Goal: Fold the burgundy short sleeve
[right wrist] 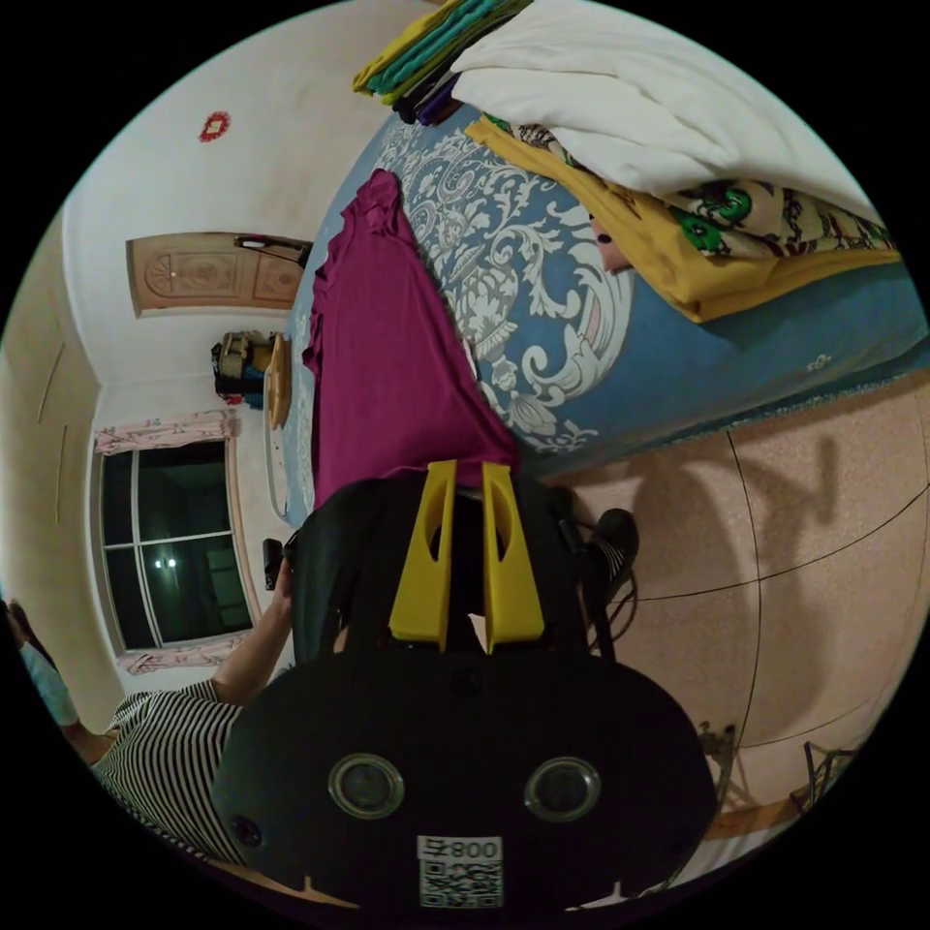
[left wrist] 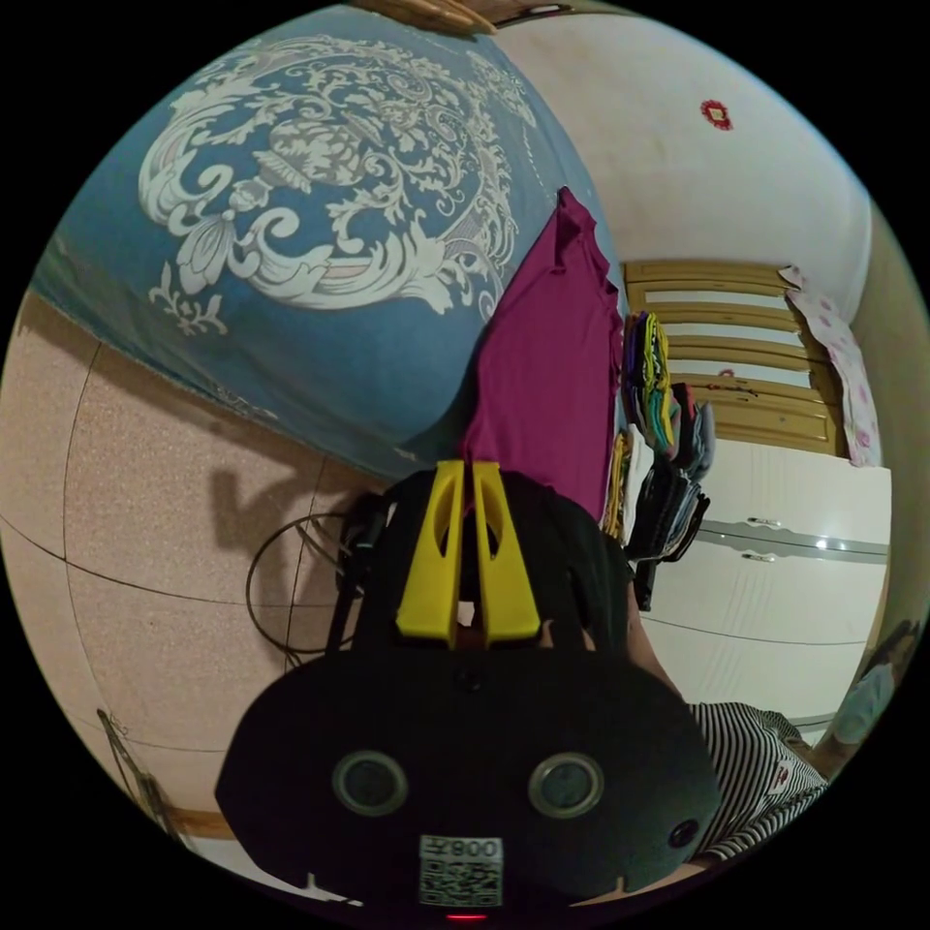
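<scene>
- Burgundy short sleeve [left wrist: 547,368] lies spread along the bed [left wrist: 320,242], its hem at the bed's near edge, its collar farther in.
- Left claw [left wrist: 469,467]: yellow jaws narrow, tips at the hem corner; whether they pinch cloth cannot be told.
- Right claw [right wrist: 469,467]: jaws narrow, tips at the other hem corner; grip likewise cannot be told.
- Folded clothes stack [right wrist: 436,48] and white quilt [right wrist: 630,107] rest on the bed beyond the garment.
- Tiled floor [right wrist: 775,581] adjoins the bed's edge.

Dim indoor light, heavy fisheye distortion
</scene>
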The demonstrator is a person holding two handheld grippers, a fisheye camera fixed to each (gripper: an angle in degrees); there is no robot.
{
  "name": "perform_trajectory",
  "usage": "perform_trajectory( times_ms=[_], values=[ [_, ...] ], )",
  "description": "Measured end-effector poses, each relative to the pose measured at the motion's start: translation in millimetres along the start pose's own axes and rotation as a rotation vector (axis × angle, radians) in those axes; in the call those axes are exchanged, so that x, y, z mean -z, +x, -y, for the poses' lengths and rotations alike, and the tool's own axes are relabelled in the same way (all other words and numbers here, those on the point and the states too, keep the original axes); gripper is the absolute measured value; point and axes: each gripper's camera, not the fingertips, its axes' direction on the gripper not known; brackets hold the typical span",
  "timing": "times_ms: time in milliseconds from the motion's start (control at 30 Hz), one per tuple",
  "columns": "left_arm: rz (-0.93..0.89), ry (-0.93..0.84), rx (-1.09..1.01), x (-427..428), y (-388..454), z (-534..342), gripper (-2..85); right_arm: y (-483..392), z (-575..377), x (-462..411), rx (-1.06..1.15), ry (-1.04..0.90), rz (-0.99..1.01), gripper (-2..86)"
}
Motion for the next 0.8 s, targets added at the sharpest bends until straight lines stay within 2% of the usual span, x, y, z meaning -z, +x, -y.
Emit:
perform_trajectory(
  times_ms=[800],
  values=[
    [0.010, -0.019, 0.017, -93.2, 43.1, -28.9, 1.4, 9.6, -9.9, -17.0, 0.000, -0.004, -0.048, 6.9]
  ],
)
